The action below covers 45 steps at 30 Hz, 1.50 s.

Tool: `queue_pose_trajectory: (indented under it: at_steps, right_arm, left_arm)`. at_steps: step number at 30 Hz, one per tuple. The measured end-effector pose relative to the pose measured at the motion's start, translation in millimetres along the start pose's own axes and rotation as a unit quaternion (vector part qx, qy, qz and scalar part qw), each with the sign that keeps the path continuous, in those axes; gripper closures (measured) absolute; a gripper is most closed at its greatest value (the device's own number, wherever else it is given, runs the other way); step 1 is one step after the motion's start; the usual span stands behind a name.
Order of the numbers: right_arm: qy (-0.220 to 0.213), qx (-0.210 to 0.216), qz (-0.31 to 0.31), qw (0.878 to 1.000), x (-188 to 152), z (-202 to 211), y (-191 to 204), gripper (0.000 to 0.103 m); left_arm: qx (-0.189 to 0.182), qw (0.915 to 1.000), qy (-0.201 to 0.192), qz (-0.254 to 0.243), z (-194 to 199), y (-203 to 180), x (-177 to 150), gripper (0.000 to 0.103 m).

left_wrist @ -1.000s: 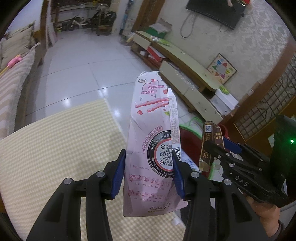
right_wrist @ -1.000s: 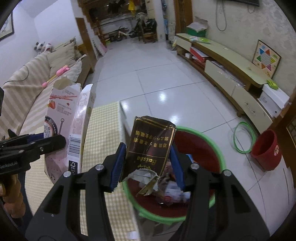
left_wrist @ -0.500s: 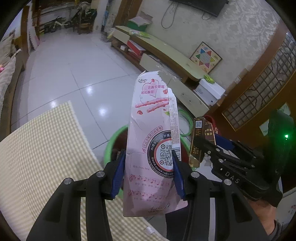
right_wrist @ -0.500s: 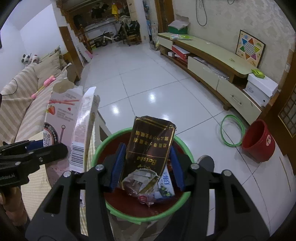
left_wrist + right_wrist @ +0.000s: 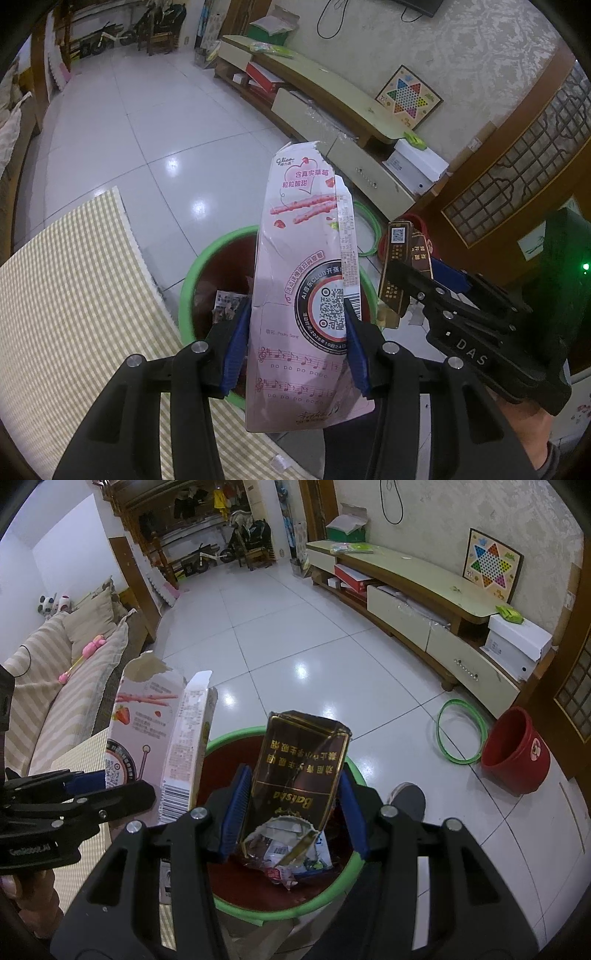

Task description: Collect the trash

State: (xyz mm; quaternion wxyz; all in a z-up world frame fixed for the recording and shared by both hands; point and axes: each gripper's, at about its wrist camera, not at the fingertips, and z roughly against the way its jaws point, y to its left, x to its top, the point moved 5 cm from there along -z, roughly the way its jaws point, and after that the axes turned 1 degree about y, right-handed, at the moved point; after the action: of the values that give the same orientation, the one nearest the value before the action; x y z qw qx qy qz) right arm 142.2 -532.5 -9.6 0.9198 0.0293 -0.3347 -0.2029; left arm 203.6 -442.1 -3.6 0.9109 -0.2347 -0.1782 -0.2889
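Light, crushable and stiff-sided, the torn pink cardboard snack box sits pinched low in the left gripper, while the right gripper clamps the dark brown gold-printed carton over the green-rimmed red bin.

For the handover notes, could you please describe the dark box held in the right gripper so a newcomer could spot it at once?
Find the green-rimmed trash bin beside the checked tablecloth. Directly above its opening, the right gripper clamps a flattened dark brown box with gold lettering and a torn lower end. Its neighbour, the pink strawberry snack box in the left gripper, is pale and taller.
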Motion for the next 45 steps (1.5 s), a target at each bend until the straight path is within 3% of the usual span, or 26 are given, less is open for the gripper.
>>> queue_pose_trajectory:
  at_steps: [2,4,5,6,11,20,37,39,41,45]
  right_arm:
    - [-0.001,0.0,-0.001,1.0,1.1,0.4,-1.5,0.057]
    - [-0.002,0.0,-0.001,1.0,1.6,1.2,-0.8,0.057]
    - [-0.003,0.0,-0.001,1.0,1.9,1.7,-0.7,0.057]
    - [-0.003,0.0,0.0,1.0,1.7,1.9,-0.3,0.057]
    - [-0.002,0.0,0.003,1.0,1.5,2.0,2.5,0.057]
    - [0.005,0.008,0.014,1.0,-1.9,-4.6,23.5,0.057]
    - [0.031,0.02,0.035,0.999,-19.5,-27.0,62.9,0.055]
    - [0.032,0.016,0.037,0.999,-20.8,-27.8,65.7,0.045]
    - [0.027,0.008,0.041,0.999,-21.0,-25.9,68.2,0.025]
    - [0.02,0.0,0.049,0.999,-20.7,-20.7,73.9,0.01]
  left_arm:
    - [-0.002,1.0,0.002,0.005,-1.5,0.3,1.2,0.057]
    - [-0.003,1.0,0.005,0.006,-1.9,1.3,1.2,0.041]
    - [-0.004,0.9999,0.0,0.013,-1.1,3.0,1.7,0.025]
    - [-0.003,0.9998,-0.005,0.017,0.3,4.9,2.4,0.016]
    - [0.009,0.9989,-0.018,0.042,7.9,23.5,-0.1,0.009]
    - [0.052,0.9963,-0.032,0.061,29.6,68.8,-12.7,0.008]
    - [0.087,0.9897,-0.048,0.103,78.6,154.2,-59.1,0.008]
    - [0.088,0.9887,-0.048,0.112,81.0,163.8,-64.8,0.008]
    - [0.088,0.9876,-0.049,0.12,84.2,172.2,-69.1,0.008]
    - [0.082,0.986,-0.052,0.135,90.3,178.9,-79.5,0.008]
